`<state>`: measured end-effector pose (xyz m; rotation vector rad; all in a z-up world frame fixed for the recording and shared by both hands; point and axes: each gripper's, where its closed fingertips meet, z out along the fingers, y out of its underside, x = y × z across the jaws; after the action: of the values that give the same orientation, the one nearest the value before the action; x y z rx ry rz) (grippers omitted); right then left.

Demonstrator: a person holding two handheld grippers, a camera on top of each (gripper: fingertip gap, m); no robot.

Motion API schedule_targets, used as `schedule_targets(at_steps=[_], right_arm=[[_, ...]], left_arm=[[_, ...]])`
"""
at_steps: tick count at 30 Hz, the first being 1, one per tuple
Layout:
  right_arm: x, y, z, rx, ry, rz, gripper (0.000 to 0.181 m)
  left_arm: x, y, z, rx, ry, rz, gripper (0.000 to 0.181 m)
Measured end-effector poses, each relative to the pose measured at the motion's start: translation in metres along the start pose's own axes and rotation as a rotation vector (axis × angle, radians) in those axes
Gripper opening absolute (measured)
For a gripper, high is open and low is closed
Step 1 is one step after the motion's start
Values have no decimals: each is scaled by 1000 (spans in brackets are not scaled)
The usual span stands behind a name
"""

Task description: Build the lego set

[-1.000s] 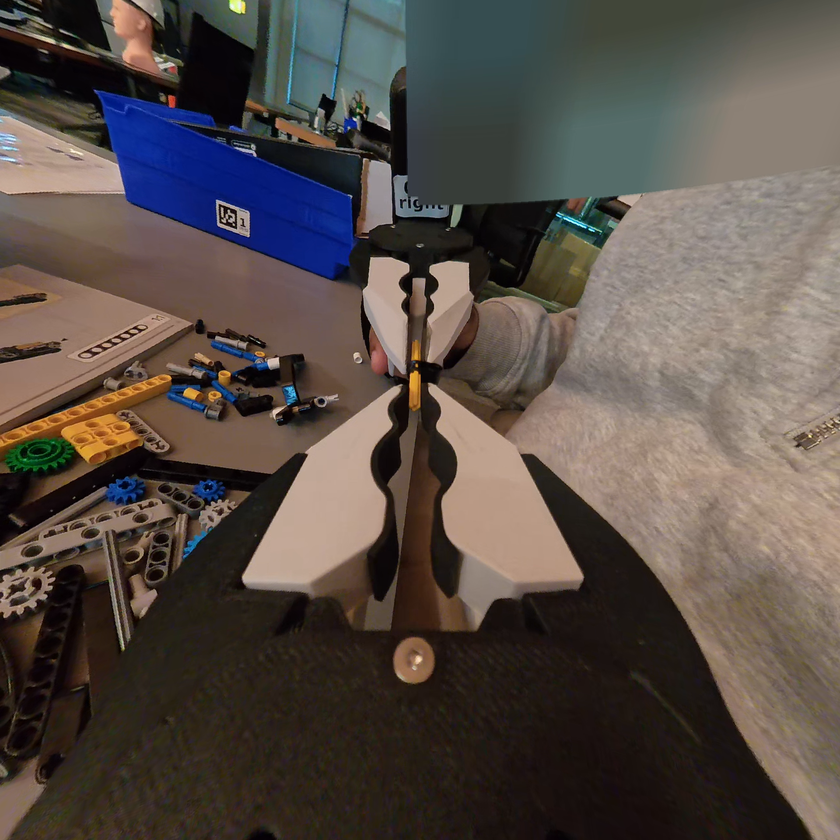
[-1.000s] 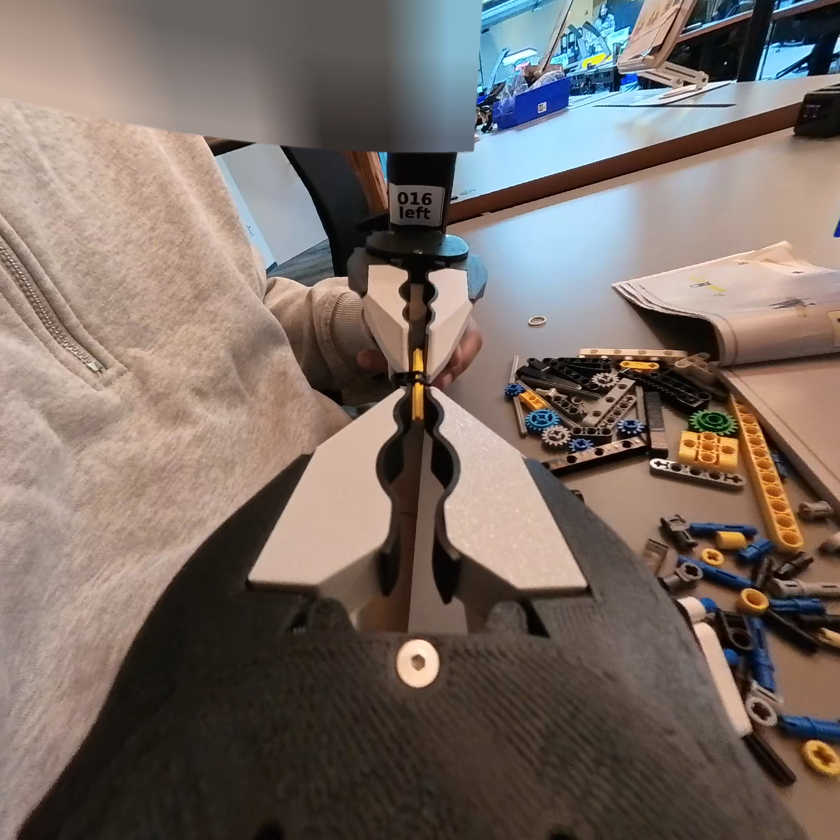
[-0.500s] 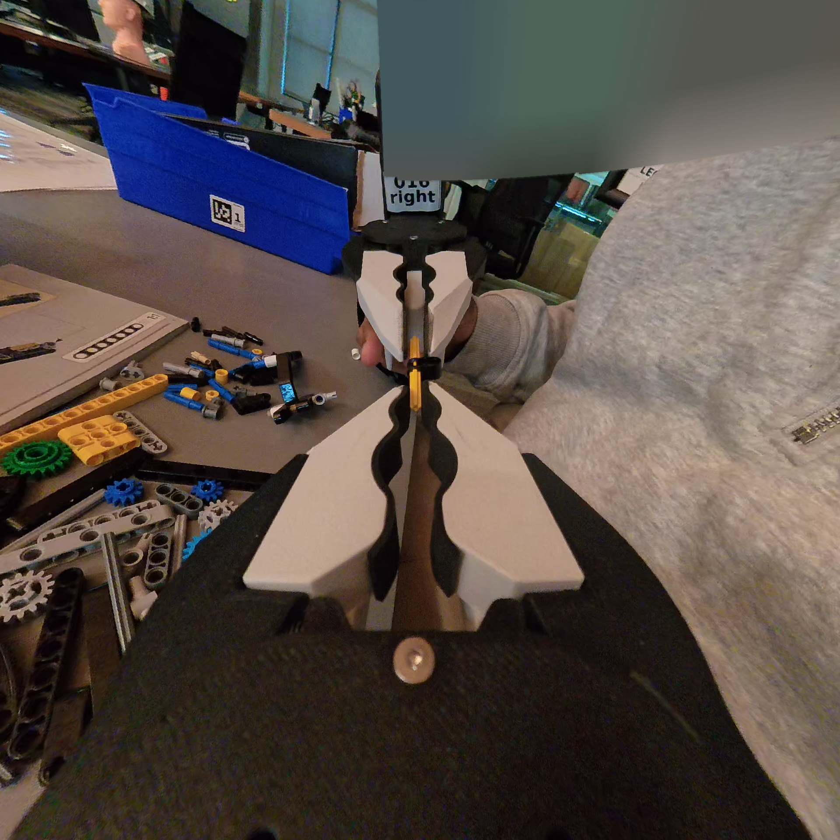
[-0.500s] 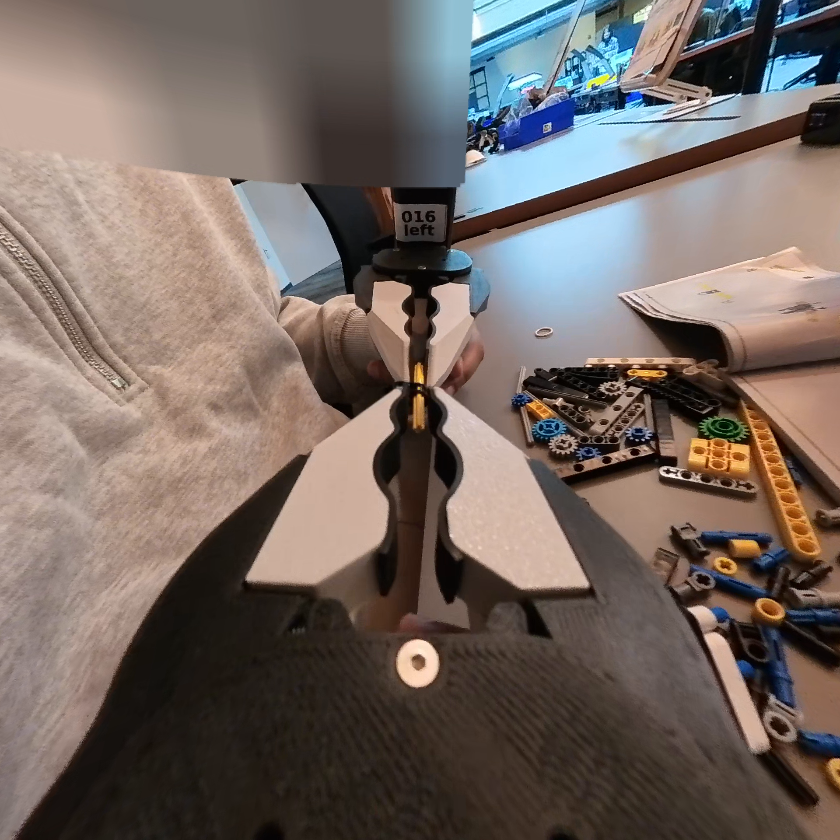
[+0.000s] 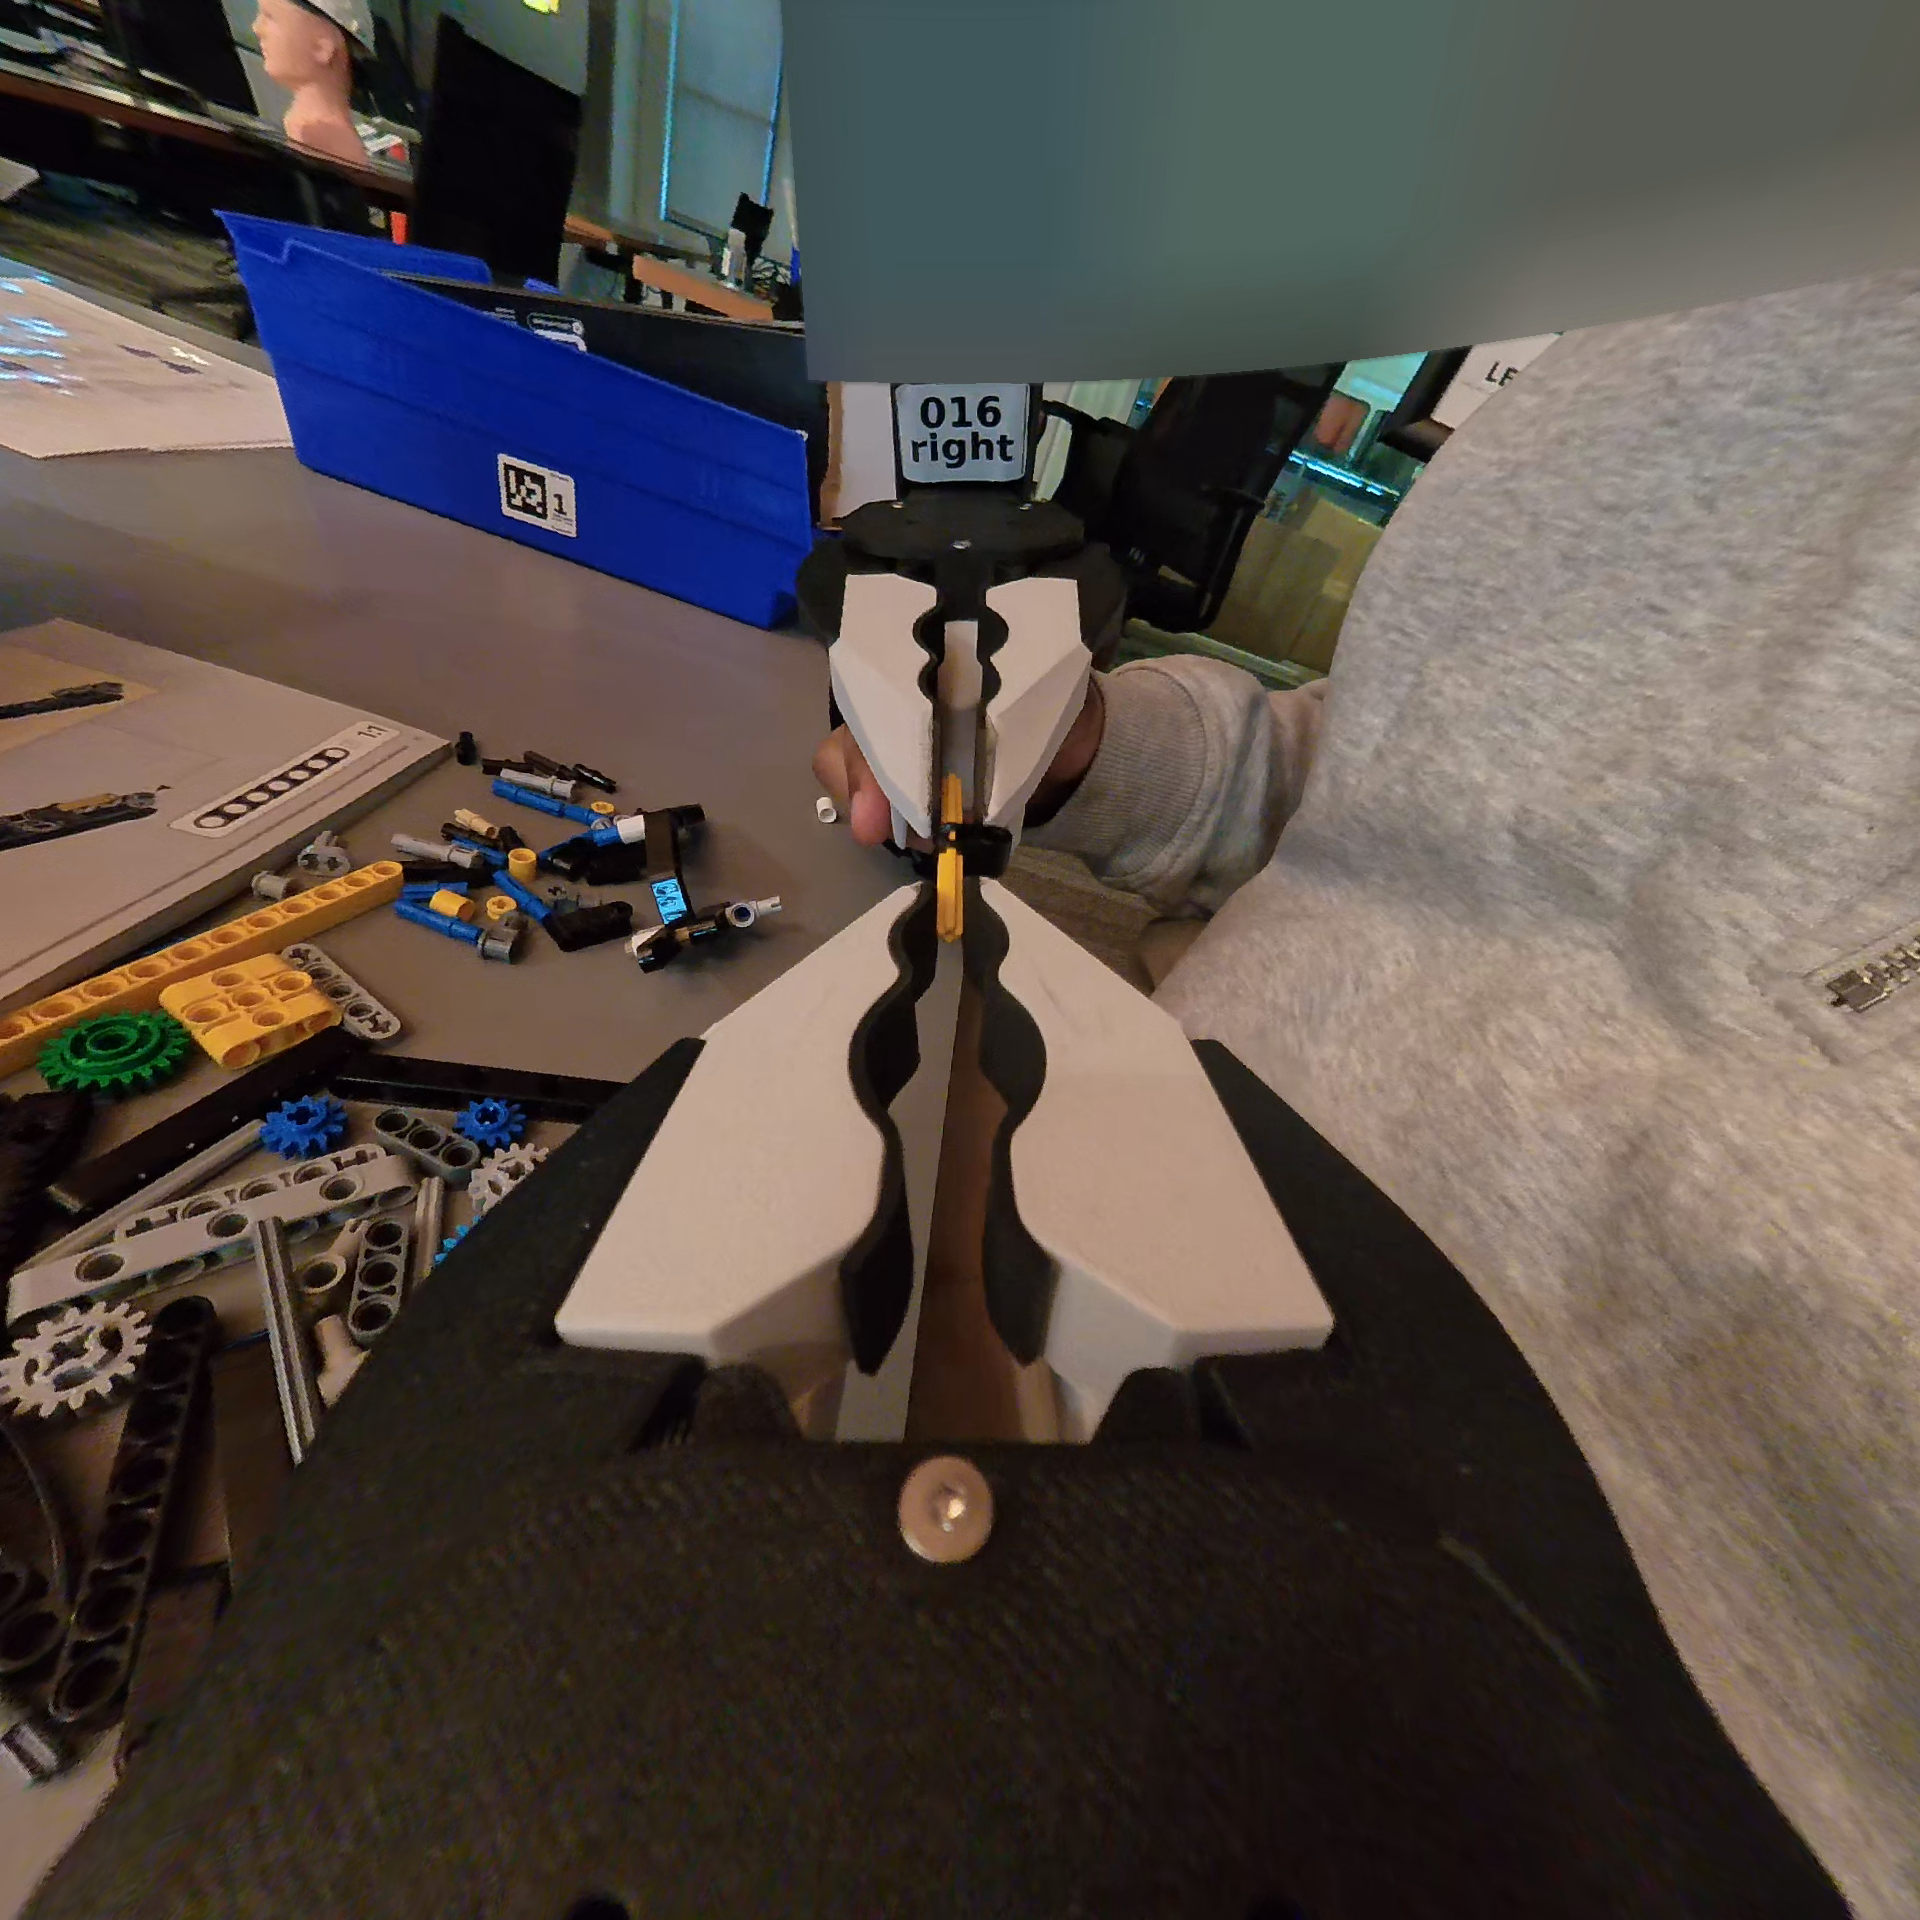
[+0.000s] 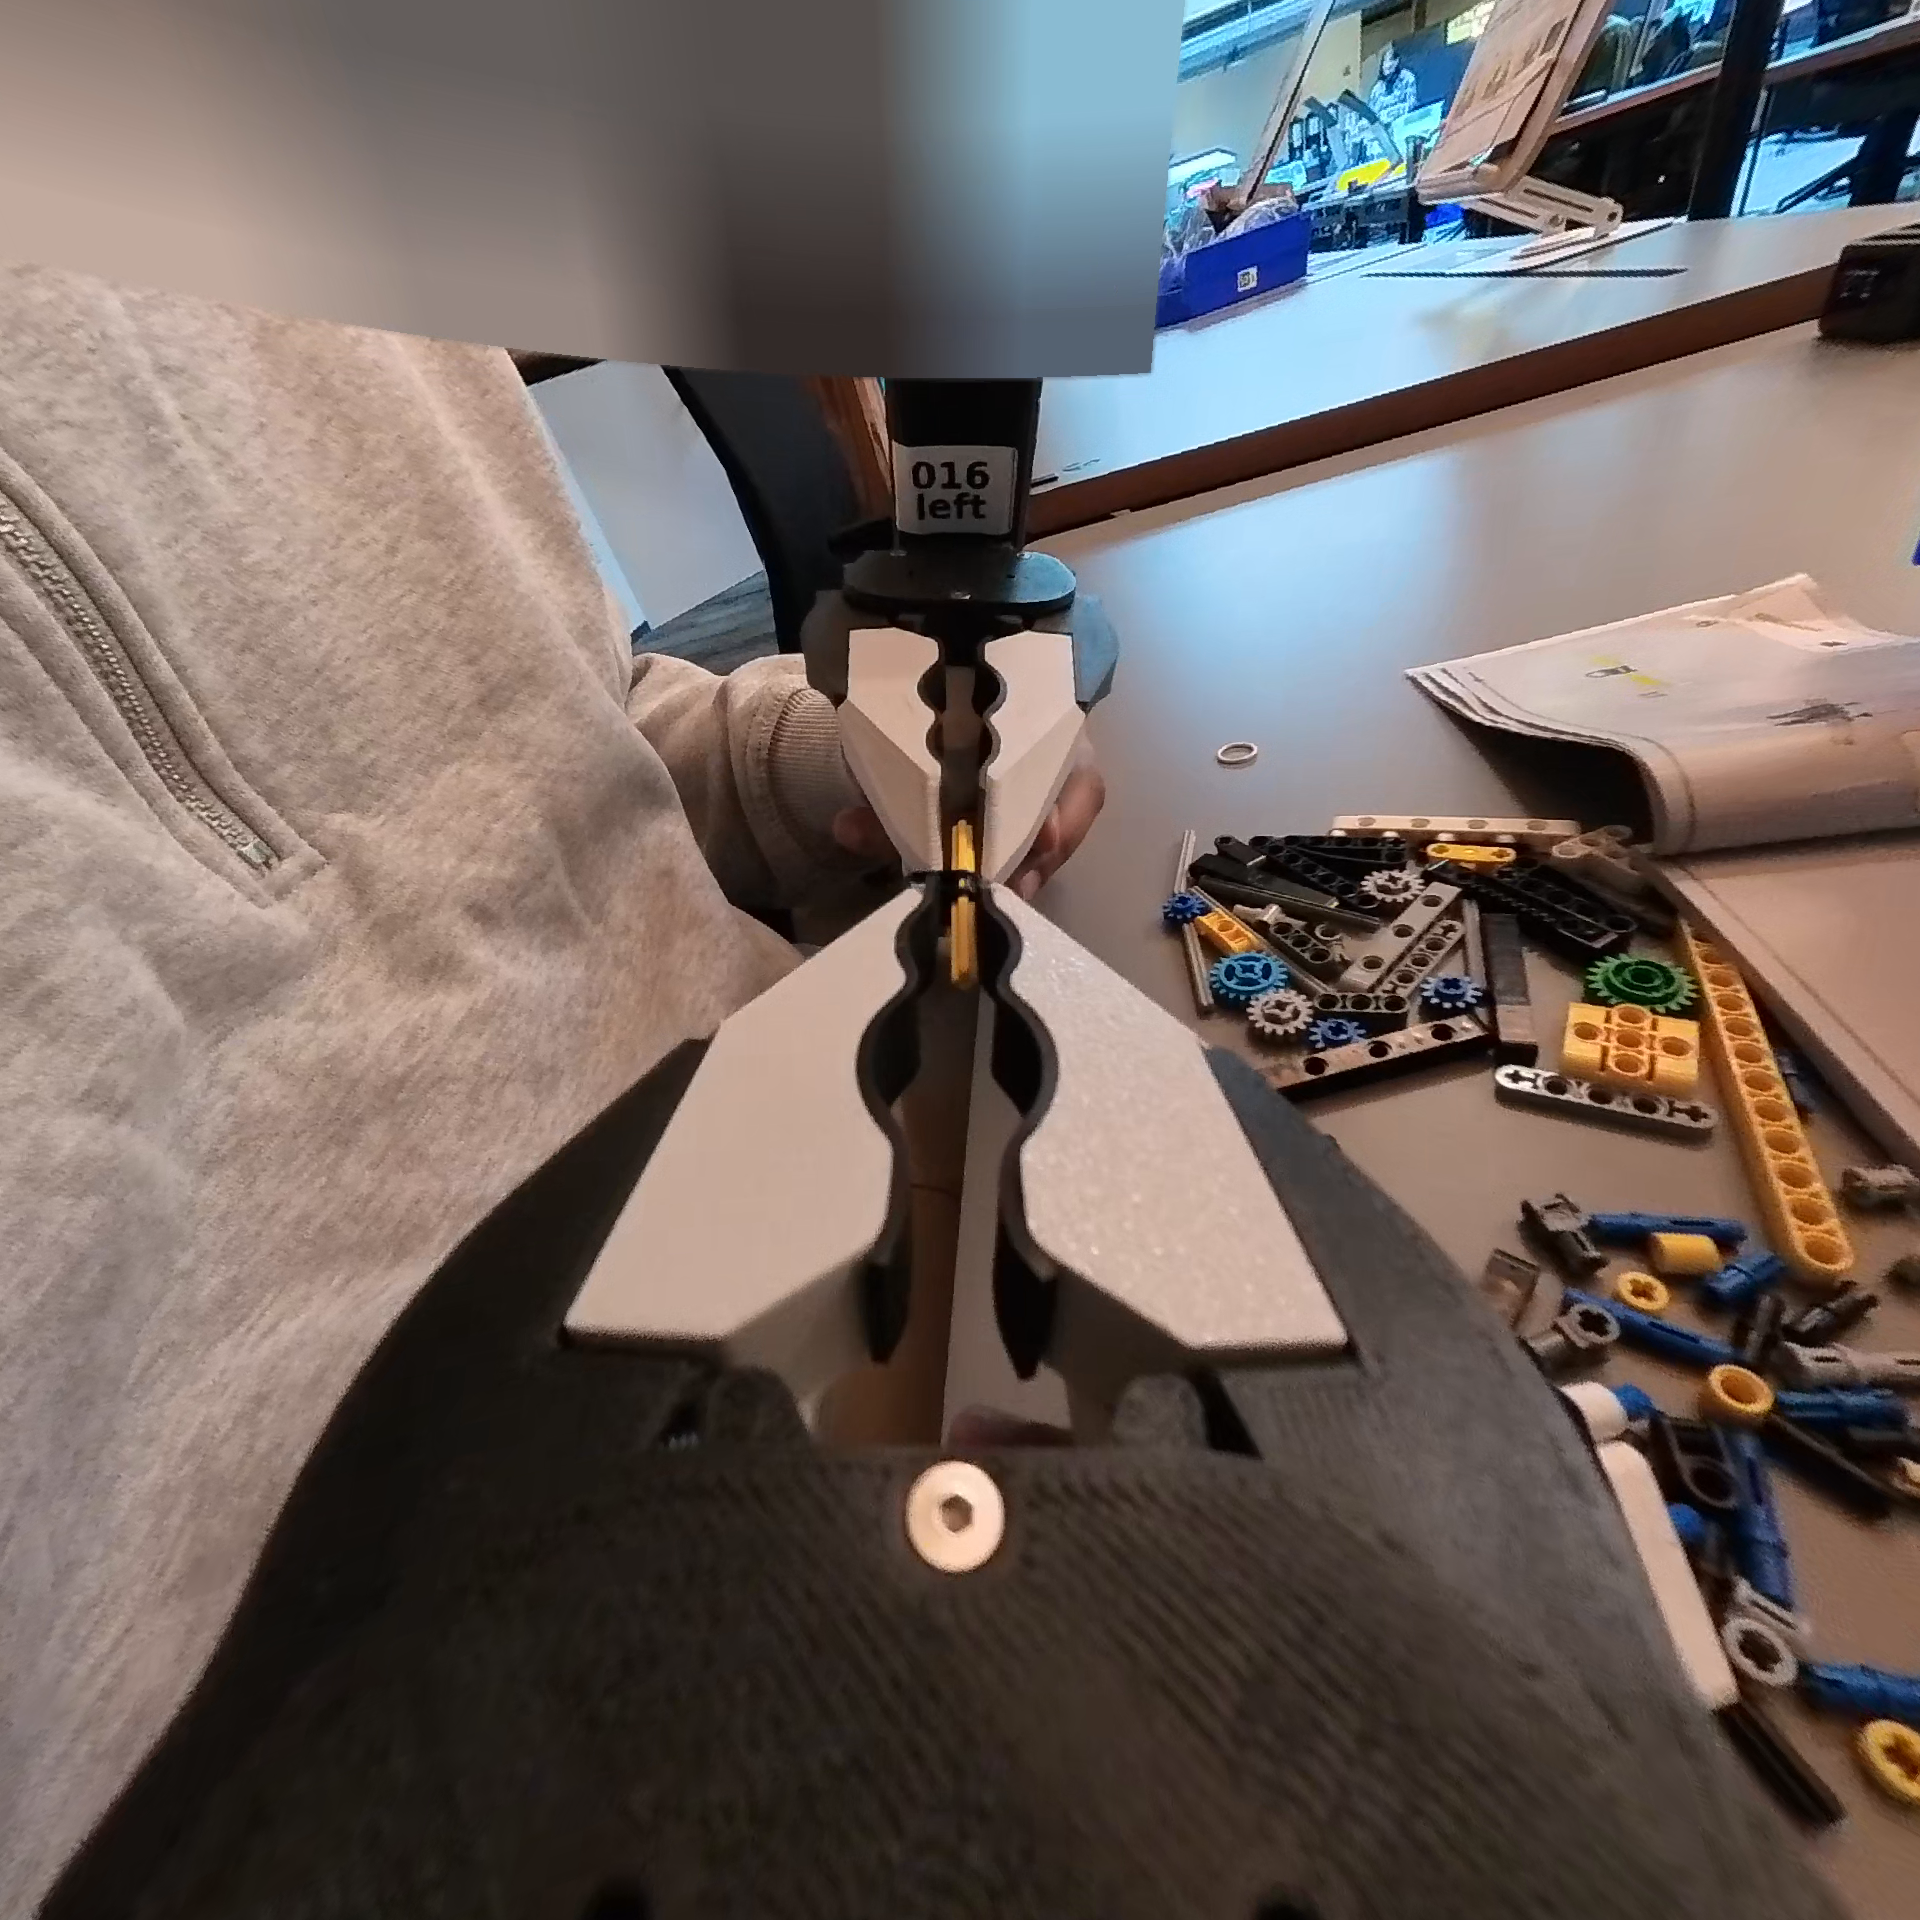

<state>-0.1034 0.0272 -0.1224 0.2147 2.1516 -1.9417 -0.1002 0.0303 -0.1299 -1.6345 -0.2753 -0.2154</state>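
Left claw (image 5: 948, 914) and right claw (image 6: 961, 920) both pinch one yellow piece (image 5: 948, 894).

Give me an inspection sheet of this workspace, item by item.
Surface: grey table, parts spread loose.
Job's things: yellow piece with black piece on it, held in the air between both tongs.
Clutter: green gear, long yellow beam, blue pins, instruction booklet.
Grippers: left tongs and right tongs both shut on the yellow piece.
Cables: nothing seen.
Surroundings: blue bin, other benches behind.
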Motion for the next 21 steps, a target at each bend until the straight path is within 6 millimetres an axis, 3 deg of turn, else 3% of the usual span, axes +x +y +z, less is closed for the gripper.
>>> schedule_targets(at_steps=[21], right_arm=[[-2,1,0,0,0,0,4]], left_arm=[[2,0,0,5,23,-37,1]])
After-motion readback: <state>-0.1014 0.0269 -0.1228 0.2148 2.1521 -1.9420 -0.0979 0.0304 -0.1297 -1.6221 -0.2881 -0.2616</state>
